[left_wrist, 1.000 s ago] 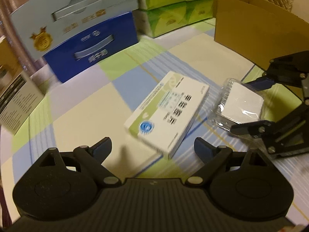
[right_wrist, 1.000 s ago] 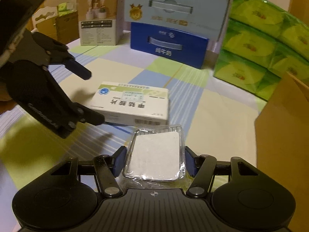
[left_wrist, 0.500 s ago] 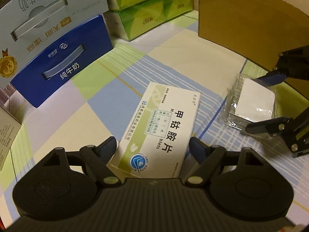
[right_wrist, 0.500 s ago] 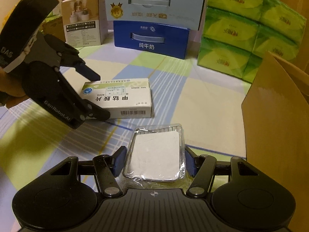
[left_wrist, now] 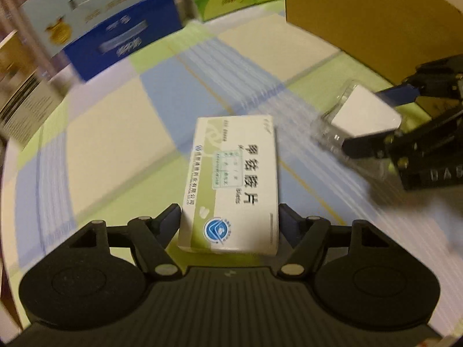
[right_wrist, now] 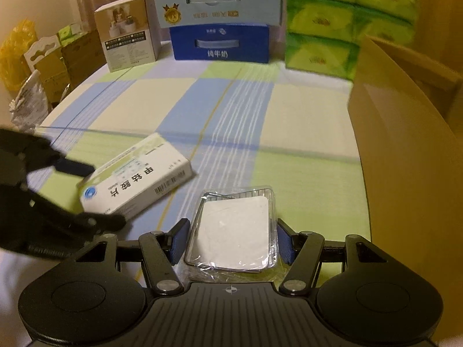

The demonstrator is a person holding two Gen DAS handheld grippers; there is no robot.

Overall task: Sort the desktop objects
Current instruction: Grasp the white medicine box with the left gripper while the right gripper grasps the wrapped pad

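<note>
A white and green medicine box sits between the fingers of my left gripper, which is shut on its near end and holds it above the checked tablecloth. It also shows in the right wrist view, tilted, with the left gripper around it. My right gripper is shut on a clear plastic packet with a white pad. The packet shows in the left wrist view at the right, held by the right gripper.
A brown cardboard box stands at the right, close to the right gripper. At the back stand a blue milk carton under a pale blue one, green tissue packs and a small product box.
My left gripper has closed on the medicine box and lifted it off the cloth, turning it end-on. My right gripper has kept hold of the plastic packet and shifted a little.
</note>
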